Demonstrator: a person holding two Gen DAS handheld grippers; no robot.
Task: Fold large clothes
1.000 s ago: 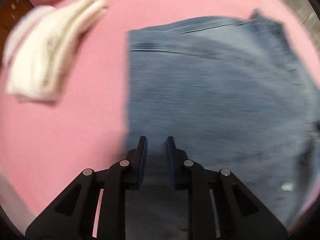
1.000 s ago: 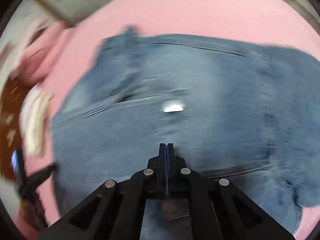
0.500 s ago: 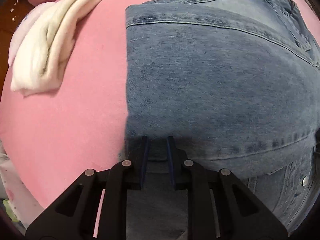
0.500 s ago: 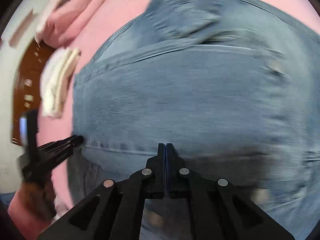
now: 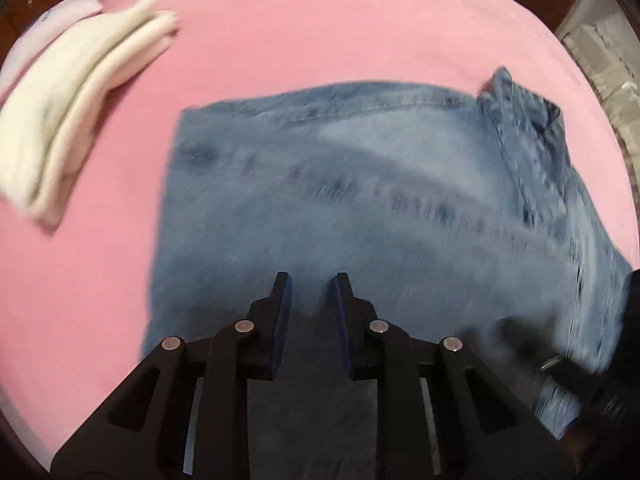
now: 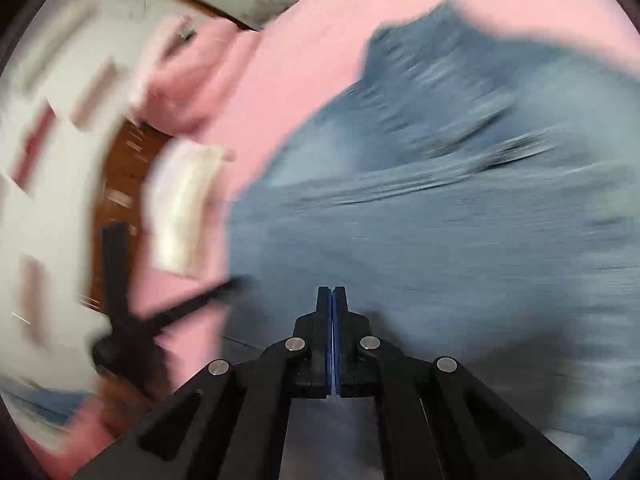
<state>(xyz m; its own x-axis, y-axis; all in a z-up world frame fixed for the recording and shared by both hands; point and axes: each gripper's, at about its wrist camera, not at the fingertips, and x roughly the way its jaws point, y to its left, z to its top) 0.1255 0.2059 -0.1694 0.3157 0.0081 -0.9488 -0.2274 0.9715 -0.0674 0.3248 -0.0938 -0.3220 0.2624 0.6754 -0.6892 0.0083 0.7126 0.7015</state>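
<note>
Fingers first: on the left gripper (image 5: 310, 292) they stand a little apart with a narrow gap, hovering over the near-left part of the folded jeans (image 5: 360, 208), and from the left wrist view I cannot tell whether any denim is caught between them; the gap looks bare, so I read them as open and holding nothing. On the right gripper (image 6: 332, 300) the 2 blue-padded fingers are pressed fully together with nothing between them, poised above the same jeans (image 6: 440, 240) toward their near edge. Whether those closed tips touch the cloth cannot be told through the heavy blur. The jeans lie folded into a rough rectangle on the pink bed sheet (image 5: 320, 20), with a waistband corner sticking up at their far right end and a folded cream towel (image 5: 76, 112) lying well apart beyond their left edge. Judging from this, the fold seems laid down and in need of smoothing or another fold. What could go wrong: closed fingers sweeping fast across stiff denim may drag the top layer and skew the stacked edges, and the raised waistband corner could spring the fold open if nothing presses it flat. The left gripper, lifting away over the jeans' left edge, might snag a layer and peel it up.
</note>
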